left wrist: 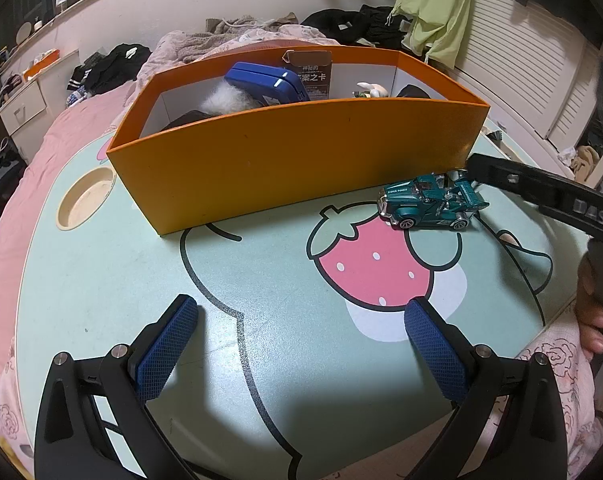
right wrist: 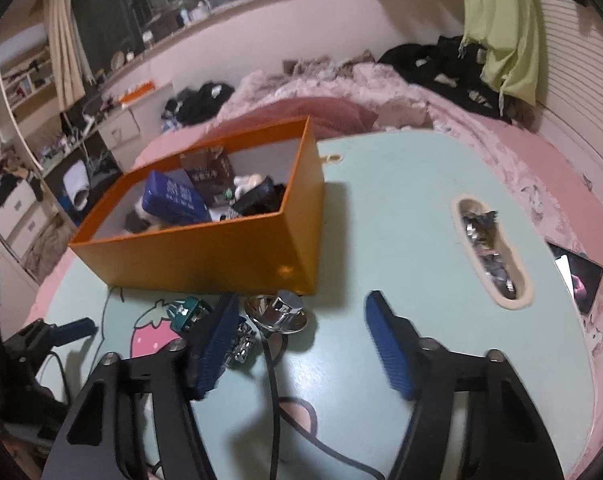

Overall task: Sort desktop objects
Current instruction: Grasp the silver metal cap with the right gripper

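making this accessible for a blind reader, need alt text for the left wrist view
A teal toy car sits on a mint strawberry-print table beside an orange box holding a blue case. The open left gripper hovers in the foreground; the right gripper's black finger reaches the car from the right.

Teal toy car (right wrist: 189, 312) mostly hidden behind the right tongs' (right wrist: 301, 344) blurred left finger (right wrist: 215, 344).

Right tool (right wrist: 301, 344) seen wide open above counter (right wrist: 381, 220); teal toy car (right wrist: 189, 312) partly hidden behind left finger; chrome piece (right wrist: 279, 314) between fingers; orange box (right wrist: 221, 256) beyond.
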The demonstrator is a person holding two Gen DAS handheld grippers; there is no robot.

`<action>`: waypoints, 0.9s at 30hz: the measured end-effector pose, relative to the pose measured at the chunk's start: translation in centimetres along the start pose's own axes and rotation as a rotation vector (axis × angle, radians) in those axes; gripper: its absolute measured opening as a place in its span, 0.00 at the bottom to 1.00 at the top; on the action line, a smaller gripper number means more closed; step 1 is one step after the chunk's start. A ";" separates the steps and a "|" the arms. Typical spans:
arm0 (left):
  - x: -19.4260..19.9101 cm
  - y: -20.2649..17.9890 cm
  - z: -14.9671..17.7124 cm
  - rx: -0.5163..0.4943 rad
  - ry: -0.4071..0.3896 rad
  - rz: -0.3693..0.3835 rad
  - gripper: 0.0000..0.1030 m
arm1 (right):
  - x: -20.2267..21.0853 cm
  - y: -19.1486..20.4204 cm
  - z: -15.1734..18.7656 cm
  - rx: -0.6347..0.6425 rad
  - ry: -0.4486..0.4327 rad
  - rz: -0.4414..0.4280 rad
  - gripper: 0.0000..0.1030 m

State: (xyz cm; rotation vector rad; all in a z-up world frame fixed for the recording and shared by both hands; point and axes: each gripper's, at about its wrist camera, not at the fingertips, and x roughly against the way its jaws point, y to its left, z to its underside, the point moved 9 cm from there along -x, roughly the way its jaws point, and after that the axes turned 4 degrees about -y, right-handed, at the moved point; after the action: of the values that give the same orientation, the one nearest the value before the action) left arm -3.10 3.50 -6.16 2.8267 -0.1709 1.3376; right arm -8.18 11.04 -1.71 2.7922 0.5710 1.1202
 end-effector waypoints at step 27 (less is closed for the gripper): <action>0.2 0.3 -0.3 0.004 -0.001 -0.002 1.00 | 3.4 4.1 4.3 0.149 -0.016 -0.220 0.28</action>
State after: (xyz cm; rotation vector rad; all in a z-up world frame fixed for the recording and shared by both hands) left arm -3.25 3.16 -5.80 2.8302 -0.1653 1.3377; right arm -1.70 8.75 -1.82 2.7681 0.9699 1.0487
